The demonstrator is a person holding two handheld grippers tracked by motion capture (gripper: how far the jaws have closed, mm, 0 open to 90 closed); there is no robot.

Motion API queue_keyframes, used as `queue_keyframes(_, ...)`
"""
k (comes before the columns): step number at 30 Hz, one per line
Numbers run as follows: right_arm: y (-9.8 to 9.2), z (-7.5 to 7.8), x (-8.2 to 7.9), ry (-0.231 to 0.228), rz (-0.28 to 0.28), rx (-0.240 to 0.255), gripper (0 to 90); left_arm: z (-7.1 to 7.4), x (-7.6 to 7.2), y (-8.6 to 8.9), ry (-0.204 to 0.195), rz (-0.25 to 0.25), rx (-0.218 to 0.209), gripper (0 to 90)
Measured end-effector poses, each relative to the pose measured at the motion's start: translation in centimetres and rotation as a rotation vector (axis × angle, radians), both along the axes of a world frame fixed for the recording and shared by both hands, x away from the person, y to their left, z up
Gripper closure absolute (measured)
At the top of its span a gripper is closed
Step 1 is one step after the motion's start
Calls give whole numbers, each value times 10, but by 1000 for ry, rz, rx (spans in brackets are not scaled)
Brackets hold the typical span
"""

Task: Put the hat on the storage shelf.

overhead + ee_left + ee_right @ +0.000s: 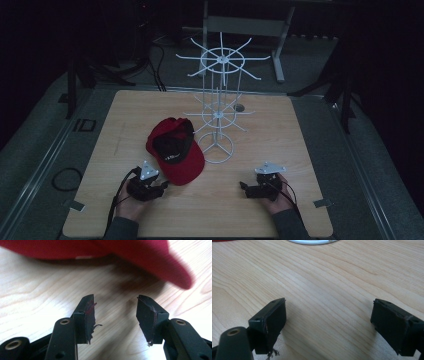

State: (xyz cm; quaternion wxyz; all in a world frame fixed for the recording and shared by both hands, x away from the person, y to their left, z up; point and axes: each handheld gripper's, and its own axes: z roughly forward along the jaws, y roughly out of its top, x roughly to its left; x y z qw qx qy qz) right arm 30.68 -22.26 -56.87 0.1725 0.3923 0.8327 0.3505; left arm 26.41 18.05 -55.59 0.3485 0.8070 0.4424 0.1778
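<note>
A red cap with a black inside [176, 150] lies upside down on the wooden table [280, 135], its peak toward the front. Beside it on the right stands a white wire display rack [218, 100] with radial hooks. My left gripper [161, 189] rests near the table's front, just short of the cap's peak [160, 262], jaws open with only bare wood between them. My right gripper [243, 187] sits at the front right, pointing left, jaws wide open over bare wood; the rack's round base [312, 241] lies beyond it.
The table's front edge [200, 234] is close behind both hands. A loop of cable [66, 178] lies on the grey floor to the left. A table frame [250, 25] stands behind the rack in the dark.
</note>
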Motion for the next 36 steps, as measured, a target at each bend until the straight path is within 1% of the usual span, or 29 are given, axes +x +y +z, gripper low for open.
queue_keyframes(4, 0, 0, 0, 0, 0, 0, 129, 4, -7, -2, -33, 0, -22, 495)
queue_keyframes(6, 0, 0, 0, 0, -1, 0, 129, 7, -11, -3, -36, 0, -44, 493)
queue_keyframes(8, 0, 0, 0, 0, -1, 1, 129, 9, -14, -6, -41, 6, -52, 487)
queue_keyframes(12, 0, 0, 0, 0, -1, 1, 129, 11, -16, -12, -26, -5, -59, 467)
queue_keyframes(14, 0, 0, 0, 0, -1, 1, 130, 12, -17, -13, -24, 5, -64, 463)
queue_keyframes(17, 0, 0, 0, 0, -1, 0, 129, 12, -17, -13, -16, 8, -88, 463)
queue_keyframes(20, 0, 0, 0, 0, -1, 1, 130, 11, -17, -14, 0, 1, -118, 457)
queue_keyframes(22, 0, 0, 0, 0, -1, 1, 129, 11, -17, -15, 12, -12, -141, 451)
queue_keyframes(24, 0, 0, 0, 0, -1, 1, 129, 11, -17, -16, 21, -25, -154, 454)
queue_keyframes(29, 0, 0, 0, 0, -1, 1, 129, 11, -17, -19, 35, -39, -180, 455)
queue_keyframes(33, 0, 0, 0, 0, -1, 0, 129, 13, -11, -21, 36, -41, -190, 442)
queue_keyframes(36, 0, 0, 0, 0, -1, 0, 129, 13, -4, -25, 48, -39, -203, 431)
